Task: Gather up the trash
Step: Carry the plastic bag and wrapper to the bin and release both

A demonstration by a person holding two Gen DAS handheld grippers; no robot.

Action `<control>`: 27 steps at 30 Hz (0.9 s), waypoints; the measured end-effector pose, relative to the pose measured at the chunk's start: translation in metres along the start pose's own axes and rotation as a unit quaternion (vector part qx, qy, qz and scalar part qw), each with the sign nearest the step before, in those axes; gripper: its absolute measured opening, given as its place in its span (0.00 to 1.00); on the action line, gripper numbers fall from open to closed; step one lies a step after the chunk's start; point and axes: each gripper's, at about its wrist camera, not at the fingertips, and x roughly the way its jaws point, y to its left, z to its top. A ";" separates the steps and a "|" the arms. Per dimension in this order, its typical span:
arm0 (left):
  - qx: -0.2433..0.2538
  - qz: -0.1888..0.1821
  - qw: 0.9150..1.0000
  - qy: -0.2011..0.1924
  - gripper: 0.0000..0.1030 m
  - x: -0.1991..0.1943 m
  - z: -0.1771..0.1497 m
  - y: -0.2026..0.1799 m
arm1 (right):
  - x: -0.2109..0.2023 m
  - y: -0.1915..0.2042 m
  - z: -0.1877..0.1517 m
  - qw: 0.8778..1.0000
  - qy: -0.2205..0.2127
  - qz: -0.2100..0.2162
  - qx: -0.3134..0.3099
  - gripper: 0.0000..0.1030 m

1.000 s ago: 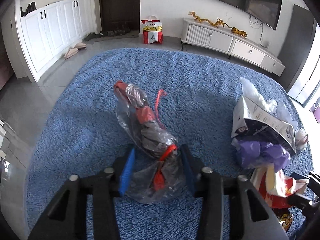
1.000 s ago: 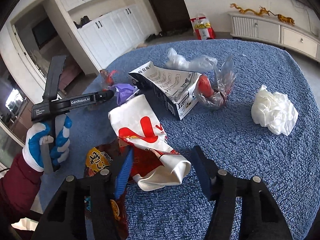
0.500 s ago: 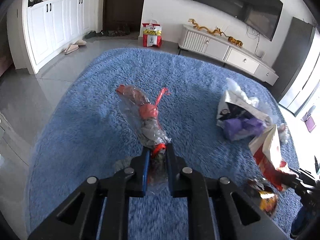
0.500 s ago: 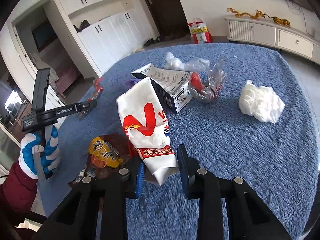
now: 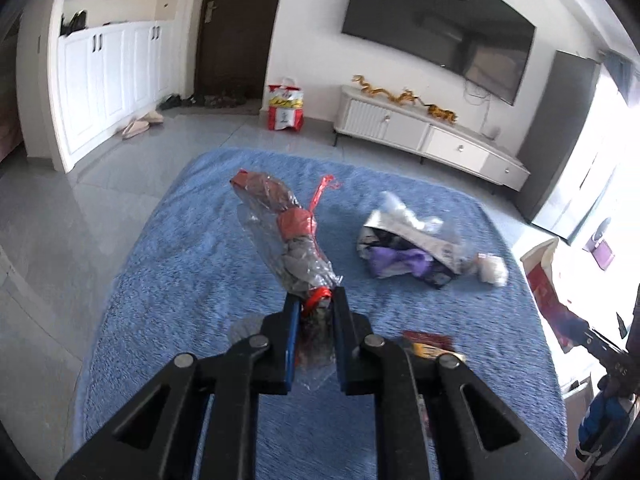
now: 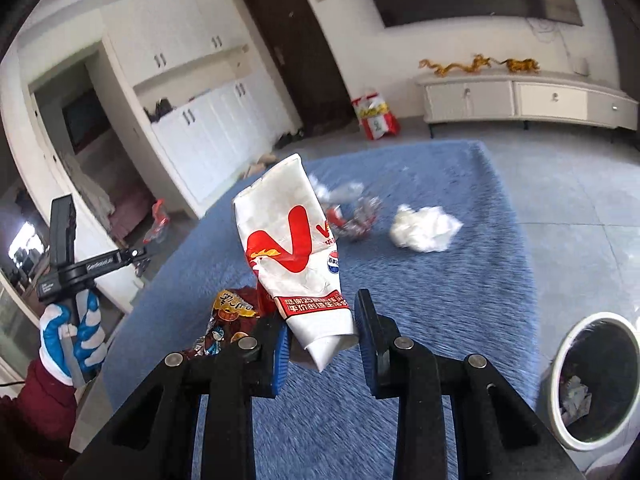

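My left gripper (image 5: 315, 304) is shut on a clear plastic bag with red ties (image 5: 292, 236), lifted off the blue rug (image 5: 180, 264). My right gripper (image 6: 322, 320) is shut on a white paper bag with a red V (image 6: 292, 240), held up above the rug (image 6: 460, 320). A dark snack wrapper (image 6: 228, 320) hangs beside that bag at the left jaw. In the right wrist view a gloved hand (image 6: 68, 332) carries the left gripper at the far left. A white round bin (image 6: 592, 380) with trash inside stands at the lower right.
On the rug lie a crumpled white tissue (image 6: 424, 226), a torn box with a purple wrapper (image 5: 404, 254) and a red-and-clear plastic wrapper (image 6: 352, 220). A white TV cabinet (image 5: 424, 136), a red gift bag (image 5: 285, 106) and white cupboards (image 5: 108, 80) line the walls.
Both grippers shut on their trash and rose off the rug. The plastic bag and the white paper bag now hang above the floor, and the white bin has come into the right wrist view.
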 end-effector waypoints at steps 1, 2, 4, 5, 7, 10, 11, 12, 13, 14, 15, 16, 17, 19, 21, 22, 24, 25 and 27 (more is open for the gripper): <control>0.006 -0.004 1.000 -0.001 0.13 -0.003 0.000 -0.008 | -0.010 -0.006 -0.002 1.000 -0.009 -0.002 0.006 0.29; 0.013 -0.009 1.000 -0.001 0.13 -0.006 0.000 -0.018 | -0.018 -0.014 -0.004 1.000 -0.017 -0.003 0.012 0.29; 0.029 -0.020 0.999 0.001 0.13 -0.010 0.000 -0.038 | -0.033 -0.026 -0.008 0.999 -0.030 -0.008 0.024 0.29; 0.039 -0.026 0.999 0.002 0.13 -0.011 0.000 -0.050 | -0.040 -0.033 -0.010 0.999 -0.037 -0.011 0.030 0.29; 0.058 -0.038 0.998 0.006 0.13 -0.011 -0.002 -0.072 | -0.053 -0.047 -0.015 0.998 -0.049 -0.020 0.042 0.29; 0.093 -0.062 0.994 0.020 0.13 -0.005 -0.006 -0.115 | -0.072 -0.072 -0.024 0.995 -0.064 -0.044 0.061 0.29; 0.106 -0.070 0.992 0.025 0.13 -0.002 -0.007 -0.130 | -0.078 -0.083 -0.029 0.994 -0.069 -0.052 0.071 0.29; 0.117 -0.077 0.990 0.030 0.13 0.001 -0.009 -0.143 | -0.083 -0.090 -0.033 0.993 -0.072 -0.058 0.079 0.29; 0.131 -0.086 0.987 0.036 0.13 0.006 -0.012 -0.160 | -0.091 -0.103 -0.038 0.990 -0.076 -0.070 0.093 0.29; 0.143 -0.096 0.984 0.043 0.13 0.012 -0.015 -0.176 | -0.097 -0.115 -0.044 0.988 -0.078 -0.081 0.106 0.29; 0.154 -0.104 0.981 0.050 0.13 0.017 -0.018 -0.191 | -0.101 -0.126 -0.049 0.986 -0.080 -0.090 0.118 0.29; 0.166 -0.114 0.978 0.058 0.13 0.023 -0.022 -0.207 | -0.107 -0.139 -0.054 0.983 -0.081 -0.102 0.132 0.29; 0.181 -0.126 0.973 0.067 0.13 0.030 -0.027 -0.226 | -0.111 -0.151 -0.058 0.979 -0.082 -0.114 0.145 0.29; 0.206 -0.144 0.964 0.081 0.13 0.042 -0.035 -0.257 | -0.119 -0.174 -0.068 0.973 -0.081 -0.140 0.168 0.29; 0.241 -0.162 0.952 0.095 0.13 0.054 -0.046 -0.294 | -0.125 -0.196 -0.075 0.966 -0.079 -0.163 0.186 0.29; 0.253 -0.167 0.948 0.100 0.13 0.060 -0.051 -0.310 | -0.127 -0.207 -0.079 0.962 -0.077 -0.175 0.195 0.29; 0.274 -0.180 0.938 0.113 0.14 0.073 -0.059 -0.339 | -0.127 -0.223 -0.082 0.956 -0.070 -0.197 0.204 0.29; 0.281 -0.187 0.933 0.122 0.14 0.080 -0.062 -0.354 | -0.126 -0.230 -0.083 0.954 -0.065 -0.208 0.207 0.29; 0.291 -0.203 0.924 0.139 0.14 0.097 -0.068 -0.386 | -0.122 -0.248 -0.085 0.948 -0.055 -0.230 0.213 0.29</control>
